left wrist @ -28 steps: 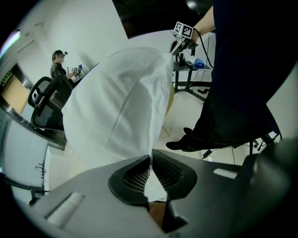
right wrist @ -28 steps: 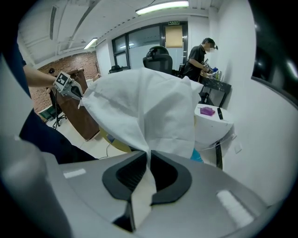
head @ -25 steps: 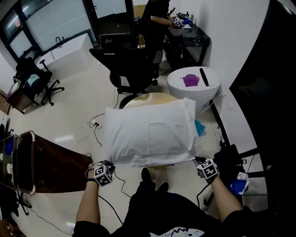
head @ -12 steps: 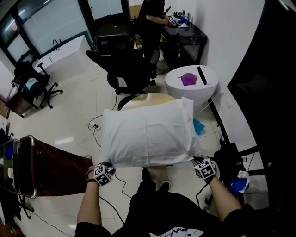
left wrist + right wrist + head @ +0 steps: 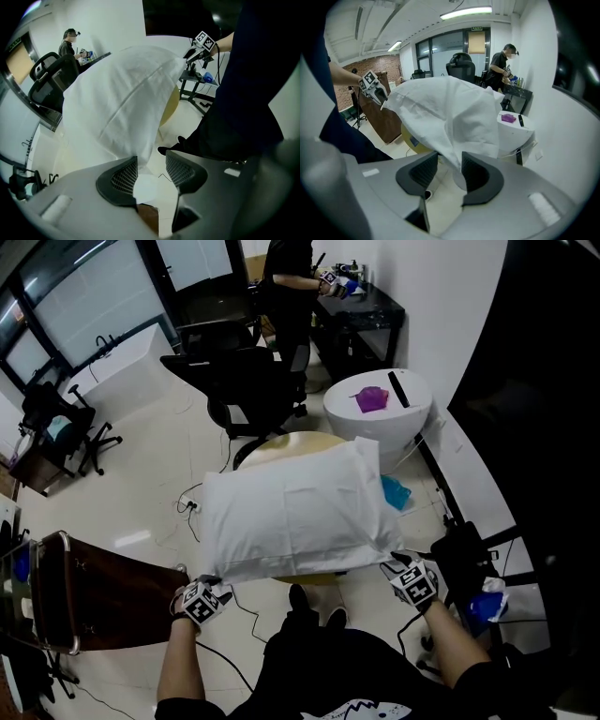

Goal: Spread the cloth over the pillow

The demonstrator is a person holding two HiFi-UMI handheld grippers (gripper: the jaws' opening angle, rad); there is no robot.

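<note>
Black office chair [image 5: 246, 381] — purple item [image 5: 371, 399] on white round table [image 5: 354, 424].

A dark short-sleeved top [image 5: 323, 673] is worn, marked low on the front with a white printed pattern [image 5: 361, 707]. The forearms are left uncovered by the sleeves. Dark trousers [image 5: 300, 632] and black round-toed shoes [image 5: 296, 596] are seen below.

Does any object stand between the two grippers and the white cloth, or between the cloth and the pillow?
Nothing visible does. The cloth already drapes the pillow and hides it. Its near corners hang between the jaws of the left gripper and the right gripper, which have just been opening and stand apart.
</note>
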